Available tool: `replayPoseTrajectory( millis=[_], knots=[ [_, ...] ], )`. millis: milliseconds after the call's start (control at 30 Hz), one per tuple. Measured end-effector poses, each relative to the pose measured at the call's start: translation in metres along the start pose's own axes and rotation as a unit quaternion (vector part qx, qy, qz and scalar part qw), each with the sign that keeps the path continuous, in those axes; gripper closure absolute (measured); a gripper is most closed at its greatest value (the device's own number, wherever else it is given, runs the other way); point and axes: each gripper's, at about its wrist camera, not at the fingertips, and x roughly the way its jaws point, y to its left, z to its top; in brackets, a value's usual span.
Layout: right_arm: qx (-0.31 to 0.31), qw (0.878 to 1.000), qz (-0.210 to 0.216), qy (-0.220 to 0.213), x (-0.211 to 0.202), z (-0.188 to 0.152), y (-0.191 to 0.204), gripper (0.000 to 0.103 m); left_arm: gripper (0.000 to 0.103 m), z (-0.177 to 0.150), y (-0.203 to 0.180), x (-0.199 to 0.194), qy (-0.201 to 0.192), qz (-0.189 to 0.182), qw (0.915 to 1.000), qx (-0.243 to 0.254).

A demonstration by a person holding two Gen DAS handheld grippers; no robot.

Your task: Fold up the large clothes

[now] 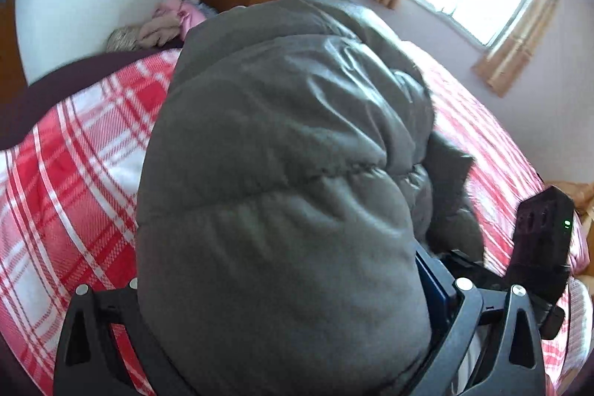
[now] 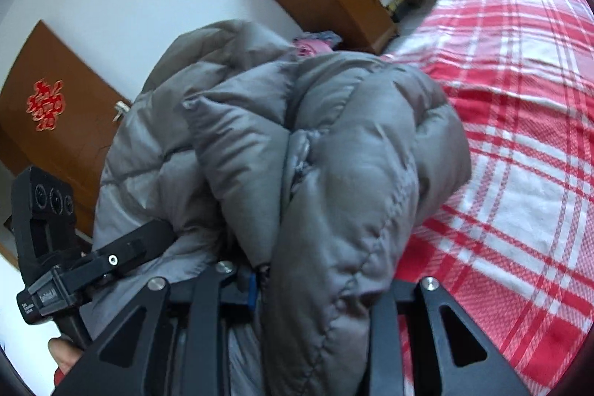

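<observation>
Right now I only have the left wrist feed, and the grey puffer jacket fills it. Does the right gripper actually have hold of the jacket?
Observer: Yes. In the right wrist view, a thick fold of the puffer jacket is pinched between the fingers of the right gripper.
Operator: Can you see my left gripper from there?
Observer: Yes, the left gripper is at the lower left, with its tip buried in the jacket's edge.
Operator: What's behind it? My view only shows the bed and the window.
Observer: A brown door with a red knot ornament hanging on it.
</observation>
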Motion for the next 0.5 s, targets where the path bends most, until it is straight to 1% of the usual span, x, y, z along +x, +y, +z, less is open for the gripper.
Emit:
replayPoseTrajectory(
  millis=[67,100,133,167,267,333,367,400,433,467,500],
  knots=[
    [0.02,1.0,-0.008,0.0,0.001,0.004,-0.008,0.065,0.002,-0.001,0.006,0.008,0.001,0.006,1.0,-0.005],
    [0.026,1.0,-0.009,-0.001,-0.002,0.005,-0.011,0.06,0.002,-0.001,0.006,0.011,0.001,0.009,0.9999,-0.006],
    [0.027,0.999,-0.018,0.001,-0.007,0.006,-0.012,0.055,0.002,-0.002,0.004,0.012,0.0,0.012,0.9999,-0.003],
    [0.026,0.999,-0.031,0.005,-0.014,0.008,-0.012,0.054,0.001,-0.001,0.003,0.013,-0.002,0.014,0.9999,0.0],
    [0.001,0.998,-0.06,-0.006,-0.05,0.018,-0.004,0.054,0.001,-0.003,0.004,0.01,-0.006,0.024,0.9997,0.001],
    [-0.034,0.994,-0.097,-0.033,-0.078,0.025,0.01,0.054,0.001,-0.01,0.006,0.011,-0.007,0.028,0.9996,-0.003],
    [-0.056,0.989,-0.128,-0.053,-0.096,0.03,0.022,0.054,0.001,-0.009,0.008,0.013,-0.008,0.031,0.9995,-0.003],
    [-0.067,0.985,-0.144,-0.064,-0.105,0.033,0.032,0.054,0.001,-0.007,0.012,0.015,-0.009,0.036,0.9993,0.0],
    [-0.078,0.982,-0.154,-0.074,-0.112,0.041,0.041,0.054,0.001,-0.006,0.018,0.016,-0.011,0.041,0.9991,0.004],
    [-0.09,0.981,-0.154,-0.078,-0.118,0.048,0.053,0.055,0.001,-0.007,0.014,0.015,-0.014,0.051,0.9986,0.01],
    [-0.103,0.98,-0.154,-0.079,-0.118,0.055,0.065,0.061,0.001,-0.006,0.011,0.018,-0.016,0.057,0.9981,0.015]
  ],
)
